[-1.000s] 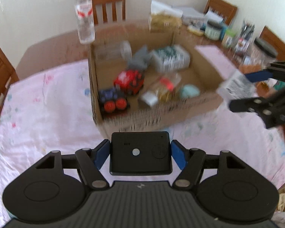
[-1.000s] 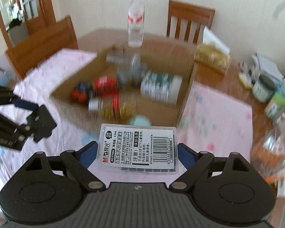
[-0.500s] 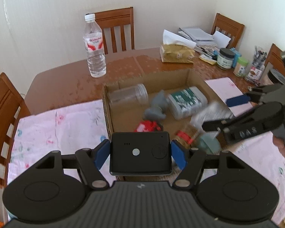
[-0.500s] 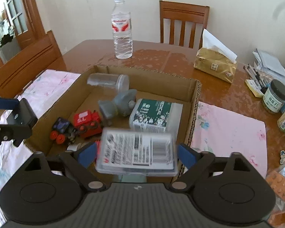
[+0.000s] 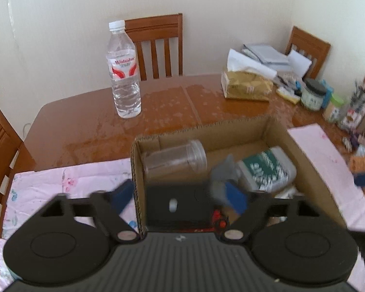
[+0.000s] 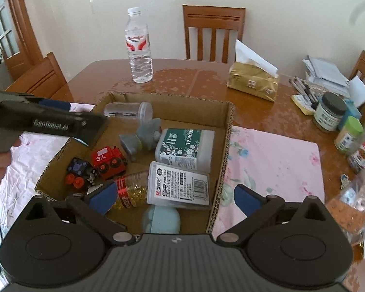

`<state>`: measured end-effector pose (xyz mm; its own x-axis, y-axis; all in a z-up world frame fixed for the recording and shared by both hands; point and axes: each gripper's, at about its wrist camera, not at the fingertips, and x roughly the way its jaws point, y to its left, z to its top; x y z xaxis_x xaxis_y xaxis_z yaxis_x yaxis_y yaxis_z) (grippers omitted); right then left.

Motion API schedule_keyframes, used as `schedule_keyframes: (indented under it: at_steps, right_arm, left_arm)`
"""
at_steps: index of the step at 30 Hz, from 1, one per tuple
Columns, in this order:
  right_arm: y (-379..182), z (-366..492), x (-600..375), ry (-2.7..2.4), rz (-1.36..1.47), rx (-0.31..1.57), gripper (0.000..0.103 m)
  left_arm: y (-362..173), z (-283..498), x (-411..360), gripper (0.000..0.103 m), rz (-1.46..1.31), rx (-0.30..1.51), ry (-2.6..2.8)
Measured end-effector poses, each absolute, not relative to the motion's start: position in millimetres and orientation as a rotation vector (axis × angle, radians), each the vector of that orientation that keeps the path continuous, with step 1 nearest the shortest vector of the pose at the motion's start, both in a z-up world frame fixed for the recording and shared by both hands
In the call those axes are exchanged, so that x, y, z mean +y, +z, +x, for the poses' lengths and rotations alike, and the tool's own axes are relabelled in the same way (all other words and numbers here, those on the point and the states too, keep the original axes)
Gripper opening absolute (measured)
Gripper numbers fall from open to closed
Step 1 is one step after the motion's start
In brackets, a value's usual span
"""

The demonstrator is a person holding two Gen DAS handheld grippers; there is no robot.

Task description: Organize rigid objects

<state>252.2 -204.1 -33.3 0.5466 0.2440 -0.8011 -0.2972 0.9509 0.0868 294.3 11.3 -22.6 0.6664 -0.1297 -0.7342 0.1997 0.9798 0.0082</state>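
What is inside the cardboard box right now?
In the cardboard box: a clear jar, grey toy, green wipes pack, red train, dark toy car, small bottle, labelled case, pale blue thing. The box floor beneath them is hidden.

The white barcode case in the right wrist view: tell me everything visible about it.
The white barcode case is a flat rectangular plastic box with a printed label and barcode. It lies label-up, slightly tilted, inside the cardboard box, near its right wall, resting partly on a pale teal object and against the green medical pack. No fingers touch it.
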Motion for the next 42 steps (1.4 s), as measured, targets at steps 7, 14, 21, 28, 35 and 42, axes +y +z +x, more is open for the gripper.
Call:
schedule_keyframes:
  at_steps: [7, 14, 21, 28, 35, 42]
  right_arm:
    - [-23.7, 248.1, -202.5, 0.249, -0.062, 0.986, 0.103]
    - [-17.2, 241.4, -195.1, 0.158, -0.082, 1.019, 0.103]
    - [-8.6, 228.9, -186.7, 0.091, -0.09, 1.056, 0.103]
    - [4.0, 216.0, -178.4, 0.094, -0.103, 1.053, 0.103]
    - [12.1, 211.5, -178.9, 0.087, -0.082, 1.042, 0.103]
    - [14.8, 208.3, -178.7, 0.089, -0.071, 1.04, 0.103]
  left_arm:
    - [-6.6, 274.6, 15.3, 0.1, 0.049, 0.733, -0.143]
    - [1.0, 238.9, 21.3, 0.1, -0.007, 0.802, -0.079]
    - [7.6, 201.4, 12.4, 0.1, 0.044, 0.916, -0.003]
    - [23.3, 181.6, 11.5, 0.1, 0.036, 0.921, 0.028]
    - [32.4, 177.7, 10.0, 0.1, 0.039, 0.911, 0.052]
    - [33.5, 176.0, 7.2, 0.1, 0.043, 0.922, 0.044]
